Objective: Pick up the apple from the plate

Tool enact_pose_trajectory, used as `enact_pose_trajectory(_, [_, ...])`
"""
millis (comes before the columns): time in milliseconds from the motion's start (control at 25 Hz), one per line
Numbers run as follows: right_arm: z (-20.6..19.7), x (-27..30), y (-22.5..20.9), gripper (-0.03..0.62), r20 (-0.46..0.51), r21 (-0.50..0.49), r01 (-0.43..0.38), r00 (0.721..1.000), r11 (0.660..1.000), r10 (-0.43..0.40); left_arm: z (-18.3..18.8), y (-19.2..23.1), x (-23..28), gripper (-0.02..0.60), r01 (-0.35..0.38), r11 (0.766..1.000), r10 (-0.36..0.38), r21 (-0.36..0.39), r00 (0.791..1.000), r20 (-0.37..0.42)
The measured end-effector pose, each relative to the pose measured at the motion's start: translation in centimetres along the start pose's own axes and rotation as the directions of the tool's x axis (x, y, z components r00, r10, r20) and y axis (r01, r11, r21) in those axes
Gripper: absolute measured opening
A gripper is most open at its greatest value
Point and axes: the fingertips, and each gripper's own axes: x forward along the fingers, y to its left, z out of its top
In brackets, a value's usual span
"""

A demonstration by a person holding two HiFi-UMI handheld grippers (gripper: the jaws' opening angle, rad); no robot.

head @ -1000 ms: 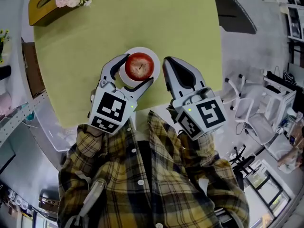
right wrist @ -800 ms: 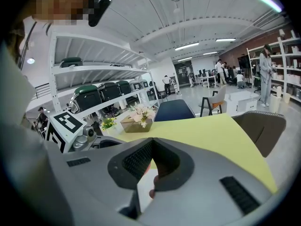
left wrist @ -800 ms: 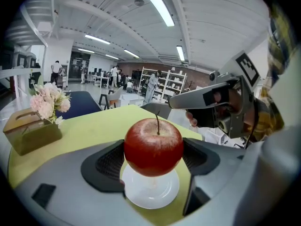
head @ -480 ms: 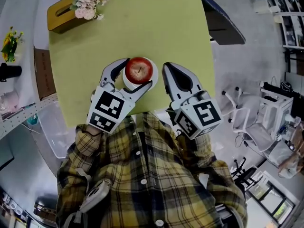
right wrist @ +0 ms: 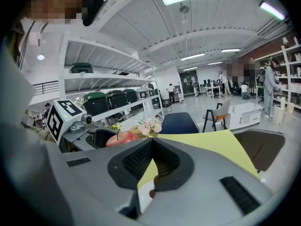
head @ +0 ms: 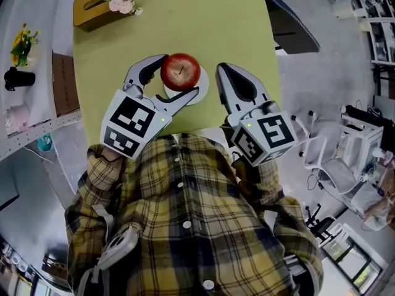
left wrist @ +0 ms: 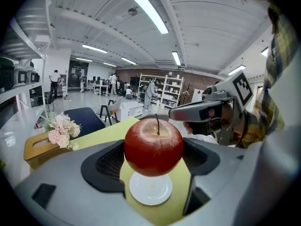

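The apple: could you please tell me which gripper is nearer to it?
Left. The left gripper is clamped on the apple, just above the plate; the right gripper sits off to its right, jaws together, not touching.

Red apple, stem up, just above small white plate.

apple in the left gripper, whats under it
The white plate on the green table, apple held above it by left gripper. Apple covers the plate's far rim.
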Motion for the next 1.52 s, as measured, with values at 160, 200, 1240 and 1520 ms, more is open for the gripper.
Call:
enact_pose_trajectory(160, [0.5, -0.8, 0.3, -0.005, 0.017, -0.010, -0.004, 1.000, 1.000, 0.005, 0.8, -0.7, -1.1, 0.395, 0.002, 1.000, -0.002, 0.005, 1.000, 0.005])
enact_pose_trajectory(200, [0.5, -1.0, 0.5, -0.003, 0.020, -0.010, -0.006, 1.000, 1.000, 0.006, 0.8, -0.9, -1.4, 0.395, 0.005, 1.000, -0.005, 0.006, 1.000, 0.005])
enact_pose_trajectory(1240, [0.2, -2.0, 2.4, -0.005, 0.014, -0.045, -0.023, 1.000, 0.999, 0.024, 1.1, -3.1, -2.7, 0.394, 0.032, 0.999, -0.033, 0.038, 0.999, 0.022])
enact_pose_trajectory(1520, [0.1, -1.8, 2.2, -0.005, 0.005, -0.060, -0.036, 0.999, 0.998, 0.036, 1.4, -2.8, -2.2, 0.394, 0.024, 0.998, -0.025, 0.054, 0.999, 0.025])
